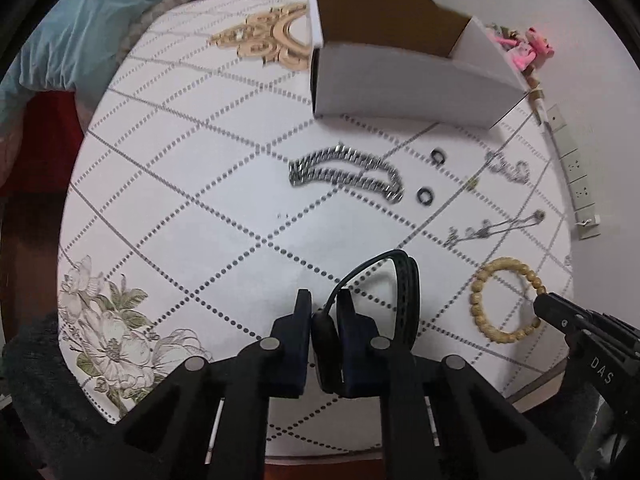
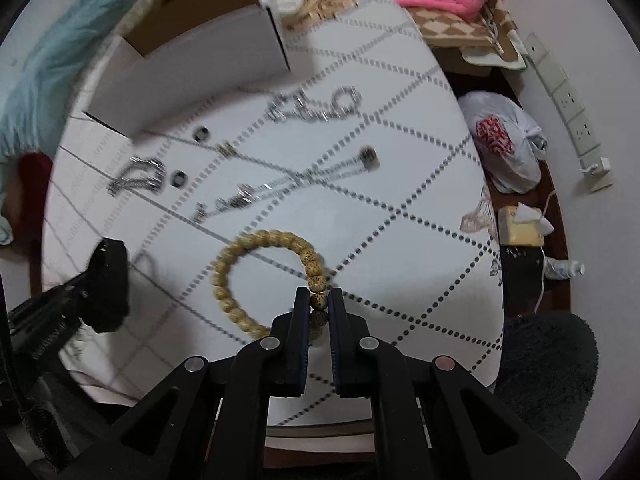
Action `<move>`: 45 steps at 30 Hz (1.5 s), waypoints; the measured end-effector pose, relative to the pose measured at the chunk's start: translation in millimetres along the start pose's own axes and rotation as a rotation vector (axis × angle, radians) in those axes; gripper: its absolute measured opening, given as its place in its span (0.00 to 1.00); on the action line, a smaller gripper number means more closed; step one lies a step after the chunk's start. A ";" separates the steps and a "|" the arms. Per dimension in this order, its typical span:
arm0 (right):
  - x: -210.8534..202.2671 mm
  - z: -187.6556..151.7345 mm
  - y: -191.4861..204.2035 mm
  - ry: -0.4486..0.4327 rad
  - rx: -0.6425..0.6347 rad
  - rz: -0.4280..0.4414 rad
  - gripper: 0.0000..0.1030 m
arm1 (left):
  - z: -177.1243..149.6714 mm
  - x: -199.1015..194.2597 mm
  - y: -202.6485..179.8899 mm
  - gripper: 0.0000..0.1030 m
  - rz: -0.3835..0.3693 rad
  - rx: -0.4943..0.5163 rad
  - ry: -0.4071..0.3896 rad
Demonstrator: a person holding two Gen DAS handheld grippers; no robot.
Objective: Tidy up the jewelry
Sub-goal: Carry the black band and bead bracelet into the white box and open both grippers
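So the left gripper [image 1: 324, 300] is clamped on a black watch [image 1: 326, 344], its face squeezed between the two pads while the perforated strap [image 1: 408, 300] loops up and off to the right above the worktop [image 1: 180, 200]. The right gripper [image 2: 319, 300] is pinched on a wooden bead bracelet [image 2: 256, 280]: one speckled bead sits right between the fingertips and the rest of the ring lies on the worktop to its left.

Farther out there's a chunky silver chain [image 1: 344, 174] folded back on itself in the middle, with two small dark rings [image 1: 425, 196] just to its right. Past those, toward the right edge, there's a thin silver necklace with a pendant [image 1: 492, 228] and another tangled silver piece [image 1: 508, 168], both too blurry to say much about.

At the far side is an open white cardboard box [image 1: 400, 84] with a brown inside, sitting well apart from both grippers. A pink plush toy [image 1: 528, 50] is just past the box's right end.
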State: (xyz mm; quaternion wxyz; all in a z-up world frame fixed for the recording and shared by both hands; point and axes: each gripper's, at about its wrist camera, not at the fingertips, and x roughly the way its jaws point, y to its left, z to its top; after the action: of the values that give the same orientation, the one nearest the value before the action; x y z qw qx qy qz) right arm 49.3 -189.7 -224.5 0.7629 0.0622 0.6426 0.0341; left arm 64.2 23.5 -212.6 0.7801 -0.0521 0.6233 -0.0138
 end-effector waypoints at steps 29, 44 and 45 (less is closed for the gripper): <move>-68.1 214.2 69.7 -0.184 -0.144 0.191 0.09 | 192.8 -29.4 -8.4 0.10 -0.169 -0.021 -0.111; -15.5 249.9 69.1 -0.012 -0.152 0.257 0.39 | 230.9 -16.5 -0.9 0.74 -0.106 -0.058 -0.085; -17.0 249.4 66.6 -0.022 -0.149 0.243 0.45 | 229.7 -17.8 0.8 0.78 -0.090 -0.060 -0.090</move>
State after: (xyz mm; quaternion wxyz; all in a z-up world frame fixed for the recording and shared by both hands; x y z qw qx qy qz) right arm 293.9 -138.8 -157.1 0.7628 0.0829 0.6175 0.1731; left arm 284.0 40.5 -145.4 0.8040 -0.1039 0.5848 -0.0279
